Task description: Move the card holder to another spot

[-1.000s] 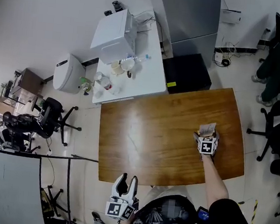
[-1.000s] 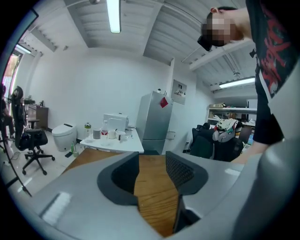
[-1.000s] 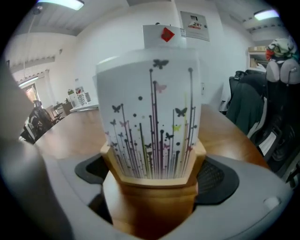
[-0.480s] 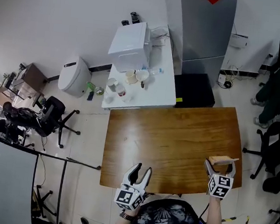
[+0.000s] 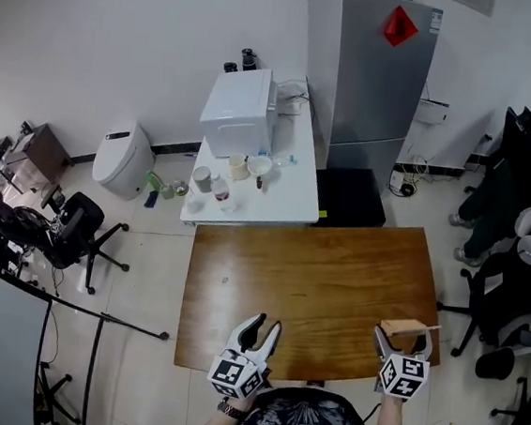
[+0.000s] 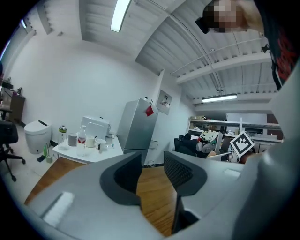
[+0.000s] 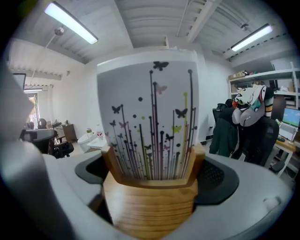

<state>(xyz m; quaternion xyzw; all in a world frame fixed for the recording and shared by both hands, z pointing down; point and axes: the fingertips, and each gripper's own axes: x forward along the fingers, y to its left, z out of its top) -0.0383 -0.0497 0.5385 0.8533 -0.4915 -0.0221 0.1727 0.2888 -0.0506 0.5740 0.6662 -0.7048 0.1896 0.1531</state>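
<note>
The card holder (image 5: 404, 328) is a small wooden block carrying a white card printed with butterflies and stems (image 7: 150, 117). My right gripper (image 5: 404, 337) is shut on the wooden base (image 7: 150, 201), one pad pressing each side, and holds it over the front right corner of the brown wooden table (image 5: 315, 278). I cannot tell whether the holder touches the tabletop. My left gripper (image 5: 261, 332) hovers at the table's front edge, left of centre. Its jaws are drawn together with only a narrow slit and nothing between them (image 6: 152, 171).
Behind the table stand a white side table (image 5: 291, 195) with cups and a white appliance (image 5: 238, 110), a grey fridge (image 5: 379, 77) and a black cabinet (image 5: 347, 195). Office chairs stand at the left (image 5: 70, 233) and at the right (image 5: 507, 289).
The right gripper has carried the card holder from the table's right middle back to its front right corner. The left gripper has come up to the front edge, jaws narrower. The view has shifted.
</note>
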